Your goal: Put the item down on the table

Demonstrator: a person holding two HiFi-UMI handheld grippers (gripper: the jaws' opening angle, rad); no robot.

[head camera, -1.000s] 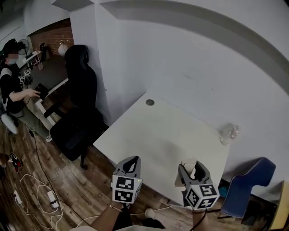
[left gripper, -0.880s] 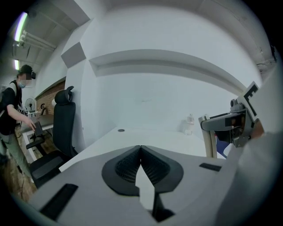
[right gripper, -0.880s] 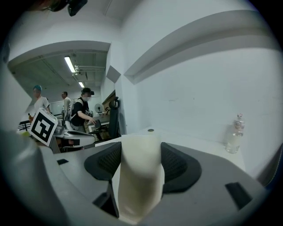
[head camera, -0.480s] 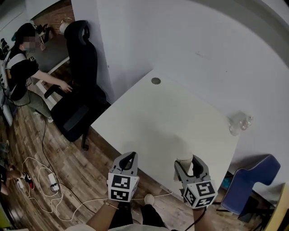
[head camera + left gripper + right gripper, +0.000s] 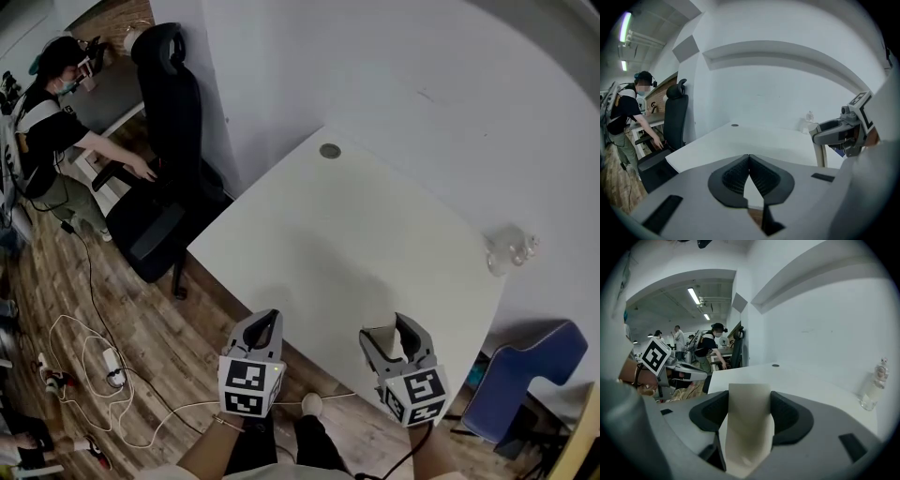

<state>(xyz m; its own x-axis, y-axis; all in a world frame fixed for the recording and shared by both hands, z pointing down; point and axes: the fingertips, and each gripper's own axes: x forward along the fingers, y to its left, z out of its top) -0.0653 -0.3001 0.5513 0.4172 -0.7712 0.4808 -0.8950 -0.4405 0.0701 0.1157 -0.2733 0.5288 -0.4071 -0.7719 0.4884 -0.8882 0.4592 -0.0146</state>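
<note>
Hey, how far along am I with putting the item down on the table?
Done: the beige item is picked up and carried to the near edge of the white table.
In hand: the right gripper has its fingers closed on the item. The left gripper is shut and empty.
Left: set the item on the tabletop, open the fingers and pull back. No release shows yet.

No word, label, brand or number can be read in any view.
</note>
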